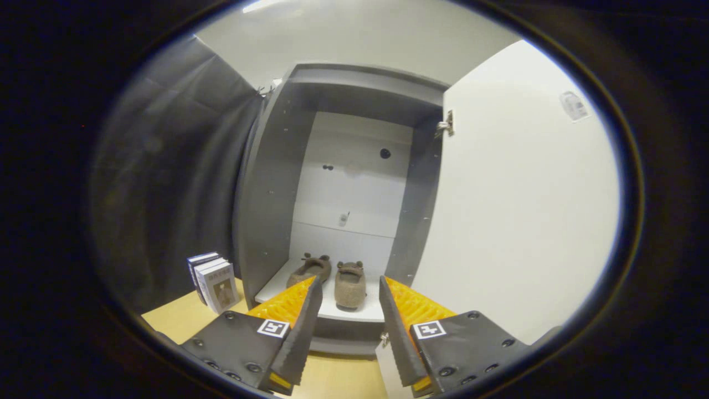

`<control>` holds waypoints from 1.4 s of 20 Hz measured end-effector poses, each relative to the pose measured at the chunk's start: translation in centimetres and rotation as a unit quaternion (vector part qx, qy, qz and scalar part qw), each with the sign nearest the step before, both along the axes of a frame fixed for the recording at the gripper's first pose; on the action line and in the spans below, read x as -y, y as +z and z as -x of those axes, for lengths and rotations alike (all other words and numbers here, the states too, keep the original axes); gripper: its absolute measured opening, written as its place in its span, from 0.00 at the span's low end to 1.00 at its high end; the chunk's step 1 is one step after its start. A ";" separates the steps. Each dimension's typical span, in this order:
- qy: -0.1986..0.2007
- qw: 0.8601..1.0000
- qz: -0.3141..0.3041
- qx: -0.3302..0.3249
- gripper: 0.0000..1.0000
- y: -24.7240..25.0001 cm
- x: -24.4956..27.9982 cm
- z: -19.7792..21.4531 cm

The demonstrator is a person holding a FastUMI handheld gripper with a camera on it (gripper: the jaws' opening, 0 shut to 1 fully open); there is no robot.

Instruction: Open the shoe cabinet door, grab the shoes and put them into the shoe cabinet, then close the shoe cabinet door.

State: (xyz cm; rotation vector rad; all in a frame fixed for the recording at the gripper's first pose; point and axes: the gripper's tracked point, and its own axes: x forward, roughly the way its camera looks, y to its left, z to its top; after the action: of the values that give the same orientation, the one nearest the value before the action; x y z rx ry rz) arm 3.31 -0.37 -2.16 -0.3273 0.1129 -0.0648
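Note:
The grey shoe cabinet (266, 183) stands open, its white door (520, 210) swung out to the right. Two brown fuzzy slippers (349, 284) rest side by side on the cabinet's white bottom shelf (271, 288), toes pointing toward me. The left slipper (311, 270) is partly hidden behind my left finger. My gripper (348, 288) is open just in front of the cabinet, and nothing lies between its fingers. The slippers sit just beyond the fingertips.
A few boxed items (213, 281) stand on the wooden floor (183, 318) to the left of the cabinet. Black cloth (177, 166) hangs on the left. The open door crowds the right side. A door hinge (446, 126) shows at the cabinet's upper right.

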 end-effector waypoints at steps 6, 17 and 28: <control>-0.025 0.999 -0.011 0.017 0.66 2.6 3.4 5.8; -0.141 0.989 -0.011 0.042 0.66 6.3 11.8 15.7; -0.248 0.968 0.014 0.045 0.66 6.4 19.6 19.2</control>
State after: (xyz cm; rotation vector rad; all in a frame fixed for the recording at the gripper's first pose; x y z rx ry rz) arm -15.93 -19.92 4.24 -0.3185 0.1026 -0.5779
